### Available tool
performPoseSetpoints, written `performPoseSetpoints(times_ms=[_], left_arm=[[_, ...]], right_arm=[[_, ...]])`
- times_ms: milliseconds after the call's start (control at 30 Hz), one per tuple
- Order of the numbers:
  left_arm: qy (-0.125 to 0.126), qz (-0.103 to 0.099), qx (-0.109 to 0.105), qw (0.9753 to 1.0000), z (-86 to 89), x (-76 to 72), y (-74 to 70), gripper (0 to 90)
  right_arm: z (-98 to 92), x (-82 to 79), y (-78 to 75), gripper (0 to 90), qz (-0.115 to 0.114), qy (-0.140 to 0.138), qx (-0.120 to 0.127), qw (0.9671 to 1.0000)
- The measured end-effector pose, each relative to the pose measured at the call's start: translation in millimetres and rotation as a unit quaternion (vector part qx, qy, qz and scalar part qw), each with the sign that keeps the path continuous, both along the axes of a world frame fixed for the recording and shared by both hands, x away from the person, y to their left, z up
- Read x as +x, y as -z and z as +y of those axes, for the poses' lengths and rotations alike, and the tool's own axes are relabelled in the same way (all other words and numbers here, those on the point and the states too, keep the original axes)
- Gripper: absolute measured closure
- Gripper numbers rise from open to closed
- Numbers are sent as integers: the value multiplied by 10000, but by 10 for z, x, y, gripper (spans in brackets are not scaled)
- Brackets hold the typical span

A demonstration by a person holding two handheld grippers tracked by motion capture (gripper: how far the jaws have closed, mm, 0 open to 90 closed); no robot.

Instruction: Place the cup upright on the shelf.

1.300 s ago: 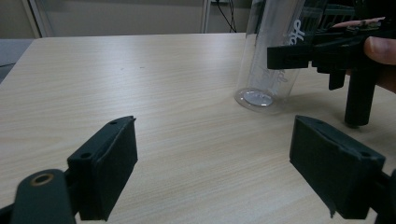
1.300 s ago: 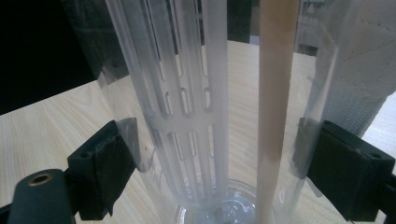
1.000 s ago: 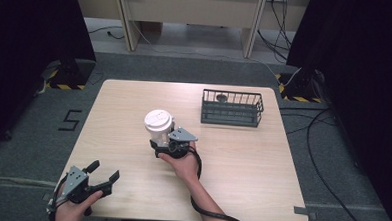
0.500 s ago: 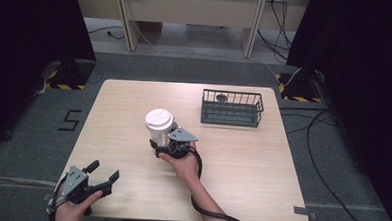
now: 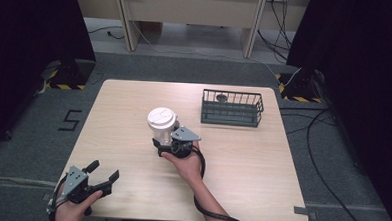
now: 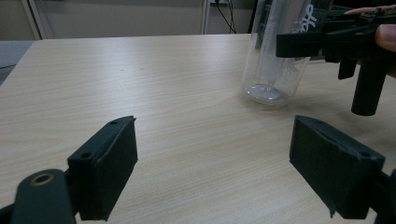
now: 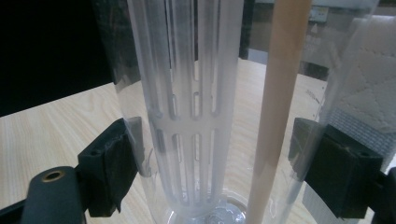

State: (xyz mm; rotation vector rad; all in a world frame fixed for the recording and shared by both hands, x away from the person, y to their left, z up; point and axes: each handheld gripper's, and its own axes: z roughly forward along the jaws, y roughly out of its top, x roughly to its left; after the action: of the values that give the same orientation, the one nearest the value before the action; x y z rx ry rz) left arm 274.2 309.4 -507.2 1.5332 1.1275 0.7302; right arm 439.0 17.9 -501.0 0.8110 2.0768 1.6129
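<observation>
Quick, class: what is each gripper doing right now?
Left gripper: open, holding nothing, near the table's front left corner.
Right gripper: jaws on both sides of the clear bottle; a firm grip cannot be told.

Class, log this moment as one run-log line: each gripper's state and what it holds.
left gripper: open, empty, near table corner | right gripper: jaws around clear bottle, upright | wire basket: untouched

A light wood-grain table (image 5: 134, 103) was set on a grey carpeted floor (image 5: 185, 70). Black curtains (image 5: 32, 23) were hung at both sides of the room (the right one (image 5: 356, 57) reaching nearly to the table's edge). Yellow-and-black hazard tape (image 5: 62, 86) was seen at the curtain bases. A pale wooden desk (image 5: 188, 10) was placed along the far wall, with cables (image 5: 283, 24) trailed beneath it. A "5" (image 5: 69, 120) was marked on the floor left of the table. Black cables (image 5: 322, 161) were laid across the floor at right.
</observation>
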Motion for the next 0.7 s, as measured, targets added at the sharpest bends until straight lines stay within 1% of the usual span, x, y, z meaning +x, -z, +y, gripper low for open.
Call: performPoseSetpoints(times_ms=[167,333,367,700], left_arm=[[-16,12,0,10000,3,2,1,147],[-29,11,-11,10000,6,4,4,148],[-28,7,-11,10000,5,3,3,148],[-47,2,-20,10000,7,3,1,148]], right_arm=[[-56,10,-53,186,-75,35,0,10000],[-103,23,-85,186,-56,118,44,9999],[-116,33,-92,186,-90,116,29,9999],[-202,50,-184,186,-145,245,42,9996]])
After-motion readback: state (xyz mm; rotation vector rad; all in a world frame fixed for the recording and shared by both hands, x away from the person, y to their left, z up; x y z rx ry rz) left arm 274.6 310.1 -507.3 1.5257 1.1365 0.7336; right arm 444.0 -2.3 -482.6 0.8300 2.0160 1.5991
